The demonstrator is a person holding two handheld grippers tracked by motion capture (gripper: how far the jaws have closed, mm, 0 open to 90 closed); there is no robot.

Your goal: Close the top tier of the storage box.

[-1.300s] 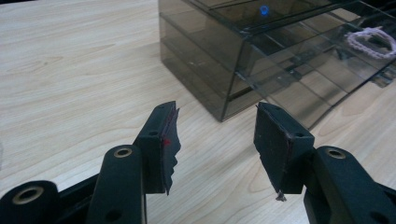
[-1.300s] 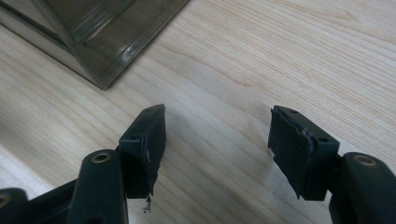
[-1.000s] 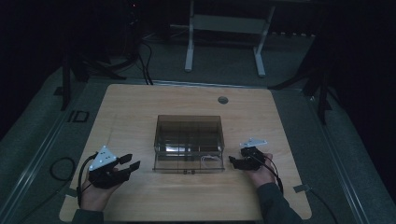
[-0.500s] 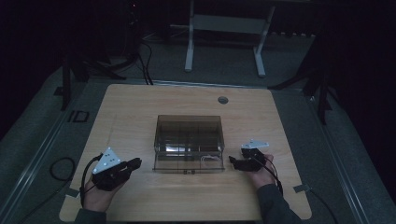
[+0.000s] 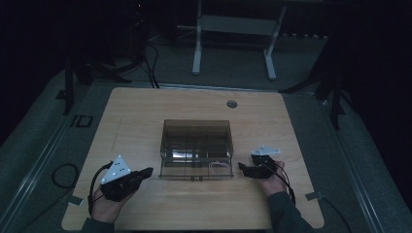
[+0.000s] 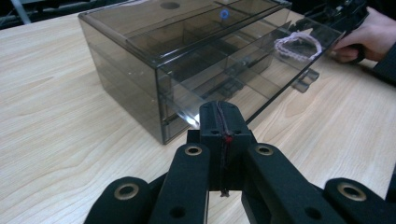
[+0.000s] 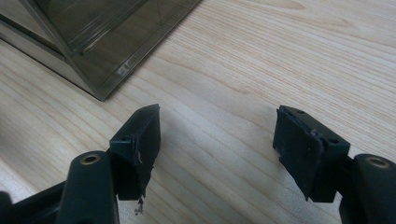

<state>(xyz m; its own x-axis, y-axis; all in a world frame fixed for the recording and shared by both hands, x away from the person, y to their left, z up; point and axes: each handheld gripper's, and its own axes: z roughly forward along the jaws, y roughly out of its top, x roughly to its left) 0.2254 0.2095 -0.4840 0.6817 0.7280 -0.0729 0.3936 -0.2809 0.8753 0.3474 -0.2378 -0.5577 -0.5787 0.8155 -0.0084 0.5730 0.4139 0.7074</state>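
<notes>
A clear smoky plastic drawer box (image 5: 196,148) was seen standing near the middle of the wooden desk (image 5: 145,111), its front turned toward the person's side. A small pale loop of cord (image 5: 218,166) was seen inside the box, toward its front right corner; in the left gripper view the same loop (image 6: 299,44) was made out through the clear wall at the far end of the box.

The left tool (image 5: 145,172) was held low over the desk, just beside the box's front left corner and pointed at it. Its jaws had just been closing and were seen pressed fully together in the left gripper view (image 6: 223,122), with nothing caught between them. Whether the tips touched the box could not be told.

The right tool (image 5: 241,167) was held just beside the box's front right corner. Its jaws were seen standing wide apart in the right gripper view (image 7: 217,135), with only bare desk between them and a corner of the box (image 7: 93,42) ahead at the upper left. Nothing was held by it.
</notes>
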